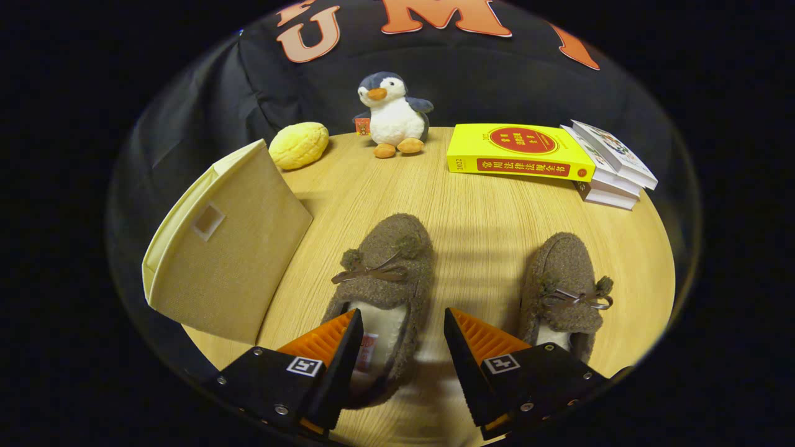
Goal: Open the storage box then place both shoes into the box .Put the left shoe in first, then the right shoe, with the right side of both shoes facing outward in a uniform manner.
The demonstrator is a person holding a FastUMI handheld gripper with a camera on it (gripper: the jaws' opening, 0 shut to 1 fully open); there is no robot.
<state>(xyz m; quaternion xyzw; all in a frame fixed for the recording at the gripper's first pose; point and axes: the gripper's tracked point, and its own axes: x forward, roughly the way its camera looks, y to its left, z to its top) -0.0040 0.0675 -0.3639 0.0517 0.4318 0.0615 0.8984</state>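
In the gripper view, the gripper is hanging over a round light-wood table with its two fingers spread wide, gripping nothing. The left finger is overlapping the cream-lined heel opening of the left fuzzy brown moccasin slipper, though whether it is touching the lining cannot be told; the right finger is hovering over bare wood just beside that slipper. The slipper is pointing its toe toward 12 o'clock, with a thin brown bow and pom-poms lying across its top.

At about 2 o'clock from the fingertips, the right fuzzy brown moccasin slipper is lying apart from the first, its heel partly hidden behind the right finger's body.

At about 10 o'clock, the beige fabric storage box with a pale yellow rim is standing at the table's edge, showing a side with a small square window.

Farther off at 11 o'clock, a yellow bun-shaped soft toy is resting near the box's far corner. Around 12 o'clock a plush penguin is sitting upright. At 1 o'clock a thick yellow book is lying flat, touching a stack of white books.
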